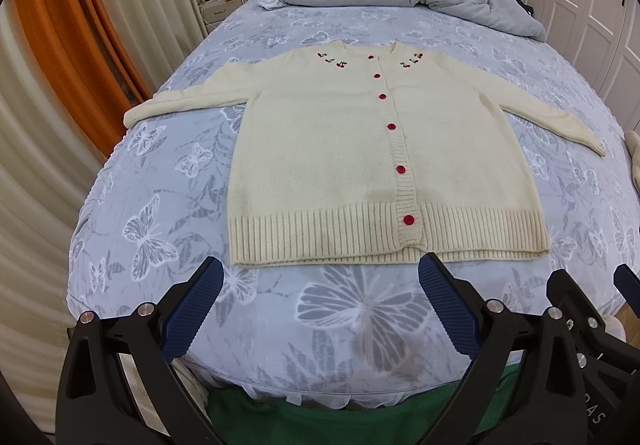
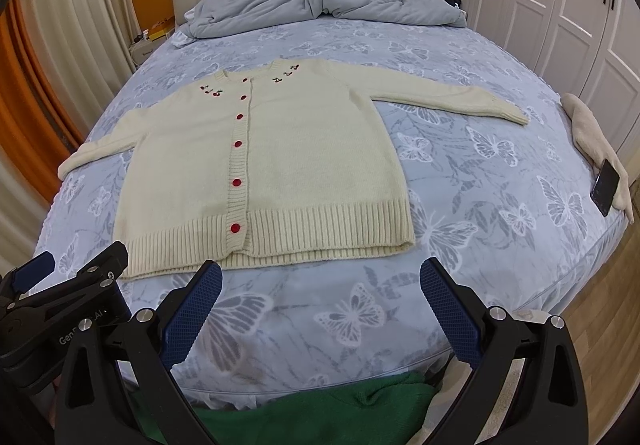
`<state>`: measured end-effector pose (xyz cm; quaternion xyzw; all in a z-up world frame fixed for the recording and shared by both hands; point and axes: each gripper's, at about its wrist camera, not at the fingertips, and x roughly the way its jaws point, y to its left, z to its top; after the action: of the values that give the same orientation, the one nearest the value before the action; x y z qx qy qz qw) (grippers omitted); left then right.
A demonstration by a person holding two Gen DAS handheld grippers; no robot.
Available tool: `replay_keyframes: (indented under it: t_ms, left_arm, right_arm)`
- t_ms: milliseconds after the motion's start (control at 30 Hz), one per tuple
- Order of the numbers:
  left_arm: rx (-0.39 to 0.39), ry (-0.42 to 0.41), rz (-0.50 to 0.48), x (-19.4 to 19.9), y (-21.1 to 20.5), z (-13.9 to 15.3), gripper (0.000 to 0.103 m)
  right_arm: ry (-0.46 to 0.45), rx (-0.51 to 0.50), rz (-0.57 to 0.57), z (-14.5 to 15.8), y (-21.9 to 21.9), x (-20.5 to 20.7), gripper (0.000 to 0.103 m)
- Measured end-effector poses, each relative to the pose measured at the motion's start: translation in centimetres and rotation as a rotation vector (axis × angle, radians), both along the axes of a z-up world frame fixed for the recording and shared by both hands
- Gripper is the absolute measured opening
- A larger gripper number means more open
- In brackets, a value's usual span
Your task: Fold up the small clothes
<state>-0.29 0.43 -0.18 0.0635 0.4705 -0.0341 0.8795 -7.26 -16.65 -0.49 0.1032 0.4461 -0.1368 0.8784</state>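
Butterfly-print bedsheet (image 1: 160, 173) carries a cream cardigan (image 1: 360, 149) spread flat, buttoned, sleeves out, mid-frame in both views. Below its ribbed hem, the left gripper (image 1: 320, 309) and right gripper (image 2: 320, 309) hover spread wide, holding nothing. A phone (image 2: 606, 187) lies at the right edge.

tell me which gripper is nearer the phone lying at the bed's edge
Right. The right gripper hovers open off the foot of the bed with the phone ahead to its right; the left gripper sits farther left, facing the cardigan.
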Motion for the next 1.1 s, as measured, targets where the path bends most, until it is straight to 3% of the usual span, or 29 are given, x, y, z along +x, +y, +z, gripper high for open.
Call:
replay_keyframes:
  t_ms: [1100]
  left_arm:
    - [0.015, 0.026, 0.0, 0.52, -0.31, -0.82, 0.094]
  right_arm:
    - [0.009, 0.004, -0.002, -0.24, 0.01, -0.17, 0.098]
